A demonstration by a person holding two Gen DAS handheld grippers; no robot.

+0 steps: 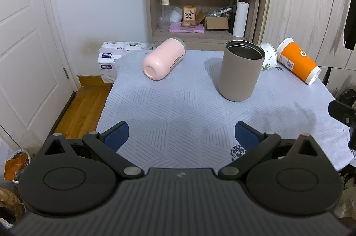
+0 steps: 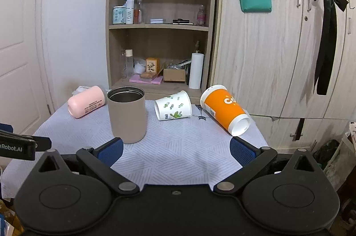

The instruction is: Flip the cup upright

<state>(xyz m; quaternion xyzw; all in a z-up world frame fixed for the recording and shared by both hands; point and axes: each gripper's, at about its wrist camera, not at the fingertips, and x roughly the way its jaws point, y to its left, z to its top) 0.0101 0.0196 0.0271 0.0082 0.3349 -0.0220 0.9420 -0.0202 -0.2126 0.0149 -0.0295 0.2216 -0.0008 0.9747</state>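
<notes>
My left gripper (image 1: 181, 136) hangs over the near part of the table (image 1: 178, 107), jaws spread wide, nothing between the blue pads (image 1: 116, 136). My right gripper (image 2: 175, 152) is the same — jaws wide apart, blue pads (image 2: 241, 151) empty, low over the near edge of the patterned cloth.

Four cups on the cloth. The taupe metal-lined cup (image 1: 242, 70) stands upright, mouth up, roughly mid-table; from the right wrist view it (image 2: 127, 114) sits just ahead of my left-hand pad. The pink cup (image 1: 164, 59) lies on its side at the far left, base toward me, well apart from the taupe one. The white leaf-print paper cup (image 2: 173, 108) lies on its side behind and to the right of the taupe cup, mouth facing left. The orange paper cup (image 2: 224, 112) lies on its side at the far right corner, white rim end pointing toward the table edge, close beside the leaf-print cup — touching or not, I cannot tell.

Behind the table: a wooden shelf unit (image 2: 160, 24) with bottles and boxes, wardrobe doors (image 2: 267, 58) to its right.
</notes>
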